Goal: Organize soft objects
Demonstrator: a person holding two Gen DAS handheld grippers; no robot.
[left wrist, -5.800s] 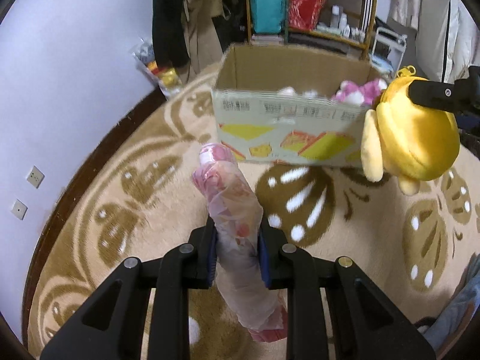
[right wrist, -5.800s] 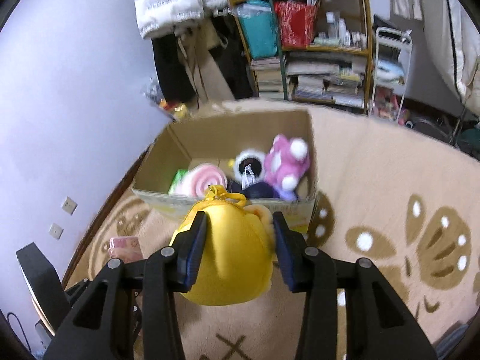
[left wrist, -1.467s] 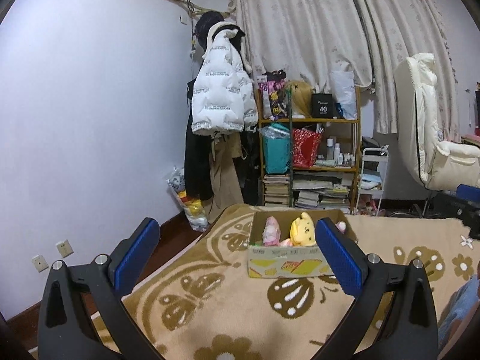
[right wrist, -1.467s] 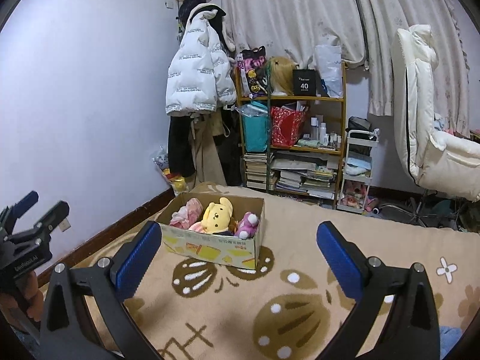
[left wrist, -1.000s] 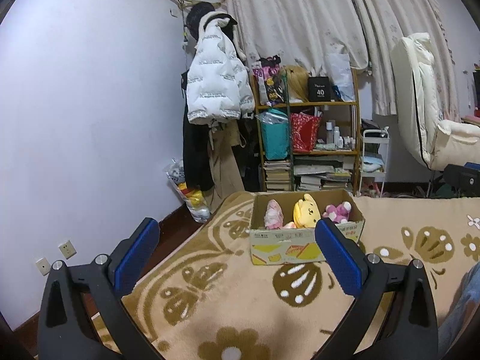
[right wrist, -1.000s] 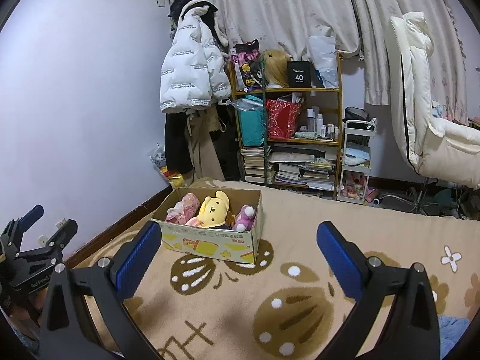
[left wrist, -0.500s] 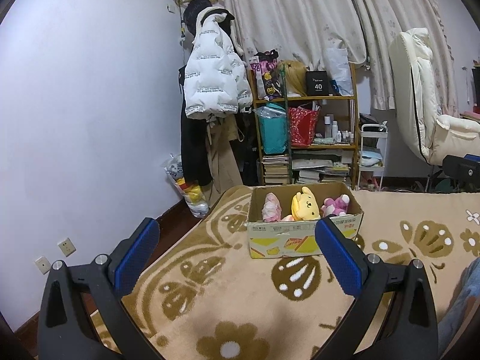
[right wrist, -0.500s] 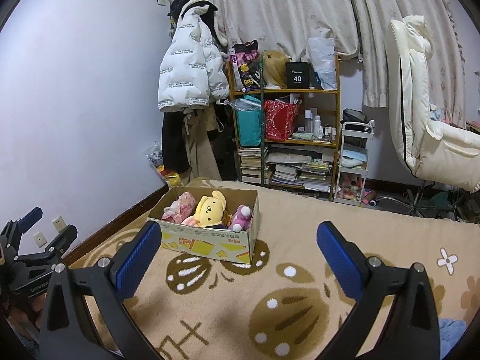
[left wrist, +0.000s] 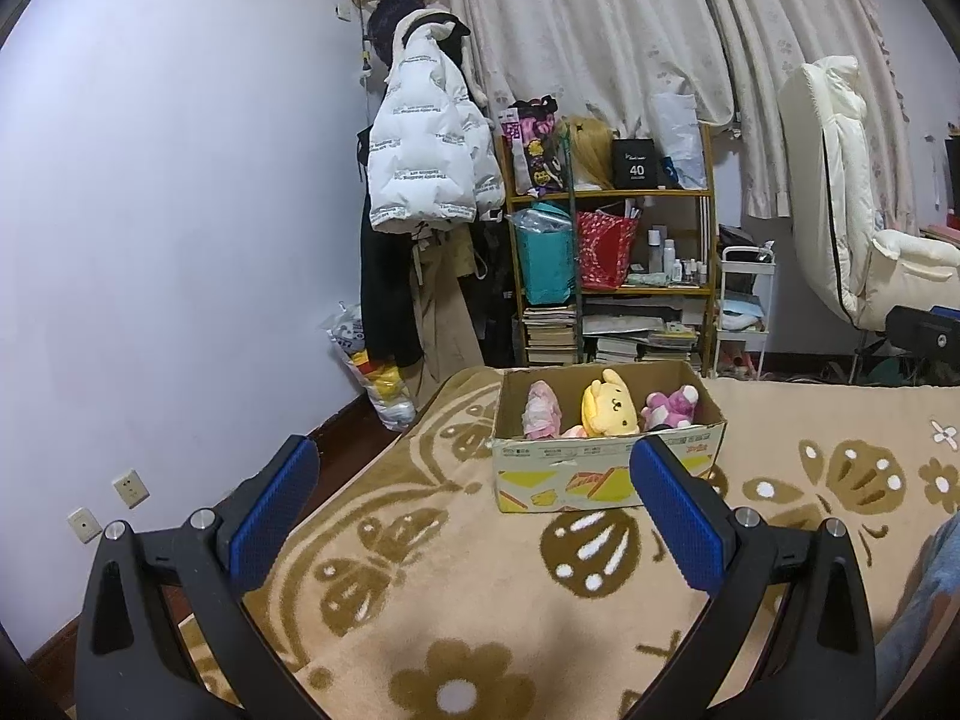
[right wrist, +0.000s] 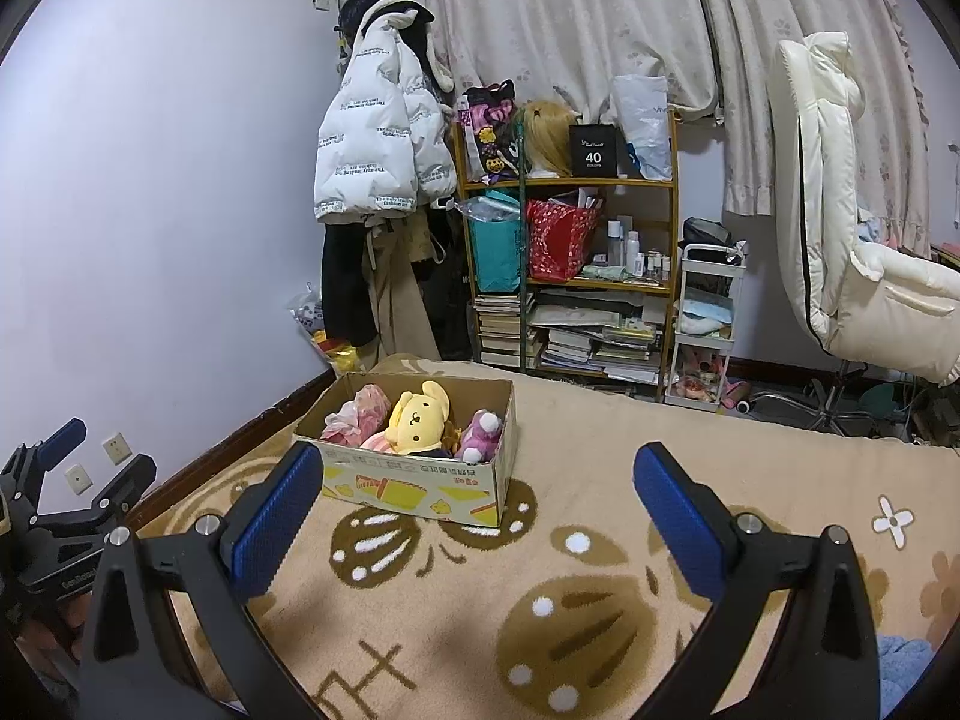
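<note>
Left wrist: both tongs (left wrist: 474,501) (right wrist: 477,501) apart, empty; box (left wrist: 606,480) toys partly hidden, possibly four.

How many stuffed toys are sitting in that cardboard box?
3 show clearly in the cardboard box: a pink plastic-wrapped toy at left, a yellow dog plush in the middle, a purple plush at right. More may lie hidden underneath.

Patterned carpet (left wrist: 456,588) carries cardboard box (left wrist: 606,474) (open-topped), near wall.

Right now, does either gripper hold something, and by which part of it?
Nothing is held. The left gripper and the right gripper are both open and empty. The toys, like the yellow plush, lie in the box.
</note>
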